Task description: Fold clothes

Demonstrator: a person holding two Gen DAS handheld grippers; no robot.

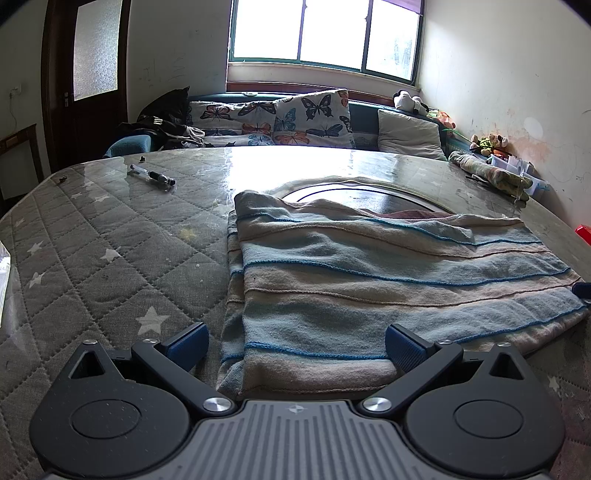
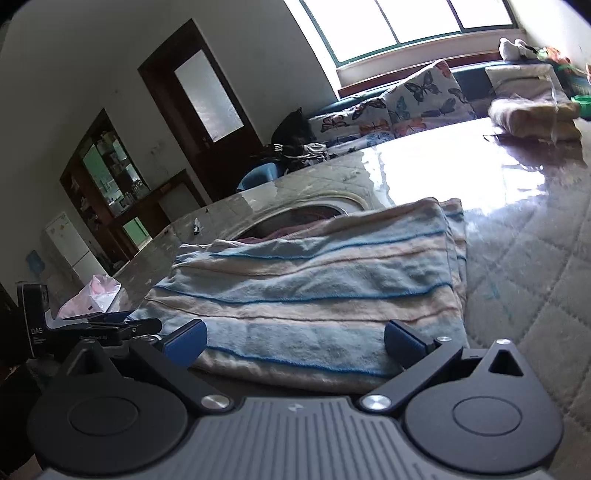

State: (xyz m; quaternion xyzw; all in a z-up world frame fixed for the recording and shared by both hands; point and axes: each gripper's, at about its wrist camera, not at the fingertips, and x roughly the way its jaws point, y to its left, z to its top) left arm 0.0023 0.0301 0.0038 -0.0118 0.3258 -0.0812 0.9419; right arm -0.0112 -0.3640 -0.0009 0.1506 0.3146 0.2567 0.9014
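Lying folded on the quilted table cover point(image 1: 110, 236), the striped garment point(image 1: 369, 280) occupies the near centre-right of the left wrist view; blue and beige bands, with a second layer showing along its left edge.

Left gripper point(image 1: 295, 347): released, jaws spread wide, nothing between them. Its blue pads sit at the garment's near hem, the right one over the fabric, the left one over bare cover. Contact with the cloth cannot be told.

Right gripper point(image 2: 295, 343): likewise released, jaws wide apart and holding nothing, poised at the near edge of the same garment point(image 2: 317, 288). In this view the other gripper's black body shows at the near left, beside the garment's corner.

Table surface: grey quilting with white stars under a glossy clear sheet; a round dark opening point(image 1: 362, 194) lies just beyond the garment's far edge.

Other items:
- pen point(image 1: 151, 177), far left on the table, well apart from the garment.
- rolled cloth bundle point(image 1: 491, 173), far right.
- red object point(image 1: 583, 234), right edge, partly cut off.
- butterfly cushions point(image 1: 280, 118) on the sofa beyond the table, under the window point(image 1: 325, 33).
- dark door point(image 1: 85, 74), far left.
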